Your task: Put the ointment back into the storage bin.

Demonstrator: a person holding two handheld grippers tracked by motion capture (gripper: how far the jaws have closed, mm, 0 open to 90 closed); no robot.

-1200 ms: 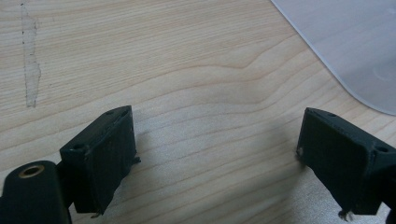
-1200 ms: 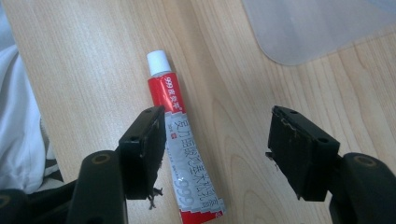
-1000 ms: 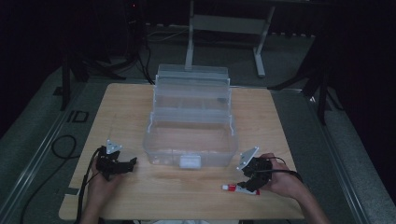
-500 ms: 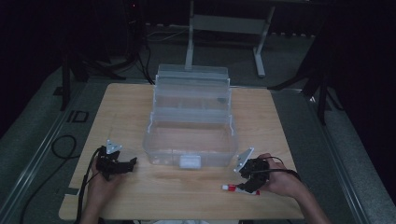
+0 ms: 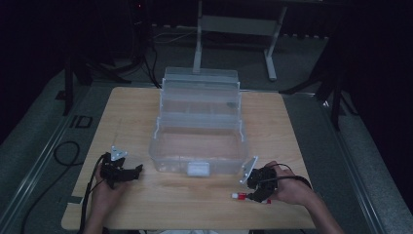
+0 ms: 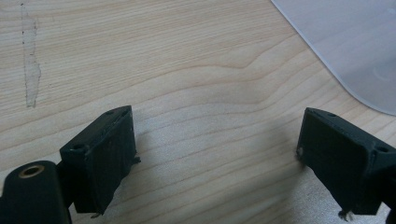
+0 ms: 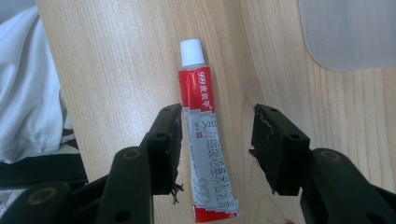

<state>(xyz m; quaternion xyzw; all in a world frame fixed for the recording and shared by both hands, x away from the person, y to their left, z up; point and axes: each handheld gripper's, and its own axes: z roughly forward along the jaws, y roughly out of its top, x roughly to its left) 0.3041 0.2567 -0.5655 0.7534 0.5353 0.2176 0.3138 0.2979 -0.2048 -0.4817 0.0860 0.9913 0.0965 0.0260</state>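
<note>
You set the right gripper [image 7: 217, 140] astride the tube [image 7: 205, 140], jaws closing but not yet gripping, to lift it.

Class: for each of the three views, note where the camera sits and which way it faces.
High view: above the person's side, facing forward and down on the table; both hands show.
Left gripper view: on the left gripper, facing bare wood.
Right gripper view: on the right gripper, facing the tube.
All share the clear box.
</note>
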